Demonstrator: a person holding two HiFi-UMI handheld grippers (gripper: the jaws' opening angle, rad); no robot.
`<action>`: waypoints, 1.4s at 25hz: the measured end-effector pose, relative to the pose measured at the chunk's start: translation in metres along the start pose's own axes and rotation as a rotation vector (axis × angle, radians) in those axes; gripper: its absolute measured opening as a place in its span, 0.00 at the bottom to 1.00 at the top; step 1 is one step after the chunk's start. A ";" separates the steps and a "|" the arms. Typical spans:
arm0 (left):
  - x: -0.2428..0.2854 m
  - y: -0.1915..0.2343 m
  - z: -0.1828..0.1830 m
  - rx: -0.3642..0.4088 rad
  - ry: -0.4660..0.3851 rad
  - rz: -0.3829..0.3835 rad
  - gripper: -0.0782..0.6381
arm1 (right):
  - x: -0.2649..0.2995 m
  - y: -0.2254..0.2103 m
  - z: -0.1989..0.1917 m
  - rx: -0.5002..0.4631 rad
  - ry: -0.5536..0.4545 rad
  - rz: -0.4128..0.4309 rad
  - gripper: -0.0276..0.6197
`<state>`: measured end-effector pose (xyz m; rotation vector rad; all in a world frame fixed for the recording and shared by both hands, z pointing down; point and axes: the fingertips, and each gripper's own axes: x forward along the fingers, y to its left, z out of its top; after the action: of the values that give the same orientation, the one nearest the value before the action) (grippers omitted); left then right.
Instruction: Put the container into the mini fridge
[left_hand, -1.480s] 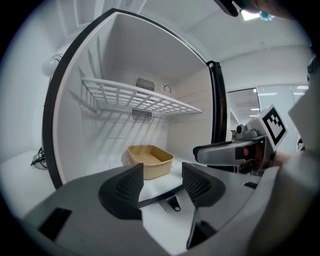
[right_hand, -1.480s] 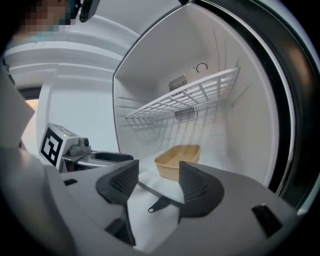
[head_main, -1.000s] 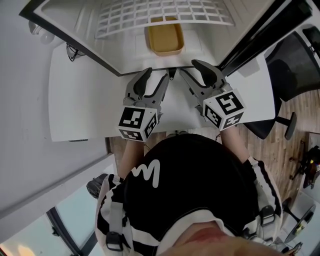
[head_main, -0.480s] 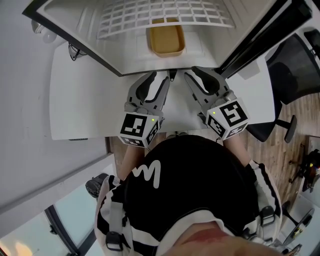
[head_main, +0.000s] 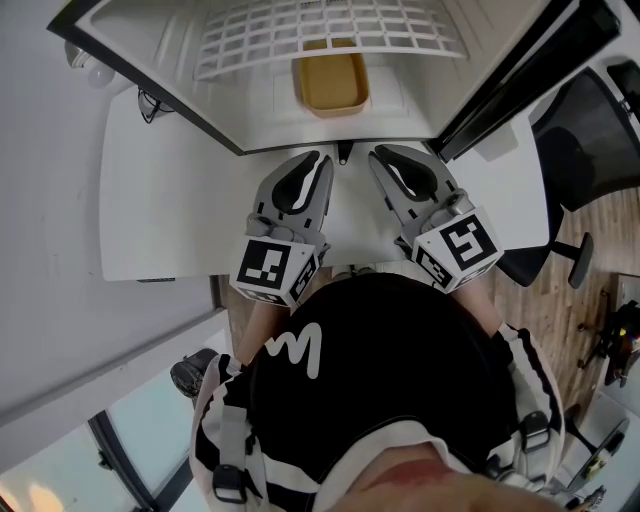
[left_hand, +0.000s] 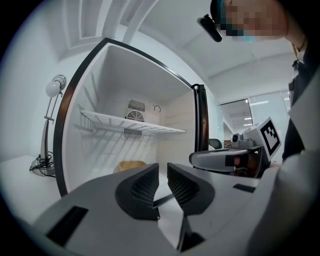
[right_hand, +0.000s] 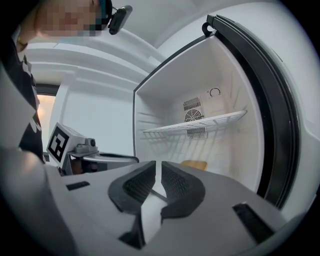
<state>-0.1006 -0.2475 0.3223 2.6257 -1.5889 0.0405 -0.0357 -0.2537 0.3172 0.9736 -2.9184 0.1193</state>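
Observation:
The yellow container (head_main: 332, 80) sits on the floor of the open mini fridge (head_main: 262, 118), under the white wire shelf (head_main: 330, 25); it shows too in the left gripper view (left_hand: 131, 165) and the right gripper view (right_hand: 195, 164). Both grippers hang level side by side over the table in front of the fridge opening, apart from the container. The jaws of the left gripper (head_main: 318, 160) (left_hand: 163, 167) have just been closing to a narrow slit, with nothing between them. The right gripper (head_main: 385, 155) (right_hand: 158, 164) has closed down the same way, and it too is empty.
The fridge door (head_main: 520, 70) stands swung open at the right, its black gasket edge close to the right gripper. A desk lamp (left_hand: 52, 87) stands left of the fridge on the white table (head_main: 160, 200). A black office chair (head_main: 590, 130) is off to the right.
Both pairs of jaws have gone from wide open to nearly closed. Both grippers have drawn slightly back from the fridge and risen a little. The container has not moved.

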 end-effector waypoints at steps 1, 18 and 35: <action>0.000 -0.001 0.000 0.004 0.001 0.001 0.19 | -0.001 0.000 0.001 -0.004 -0.003 -0.001 0.11; -0.005 -0.006 0.009 0.033 -0.011 -0.008 0.12 | -0.002 0.003 0.008 0.005 -0.036 0.028 0.06; -0.008 0.002 0.013 0.029 -0.030 -0.008 0.12 | 0.000 0.009 0.014 0.014 -0.063 0.047 0.06</action>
<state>-0.1059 -0.2426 0.3089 2.6663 -1.5995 0.0240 -0.0415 -0.2483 0.3033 0.9273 -3.0023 0.1131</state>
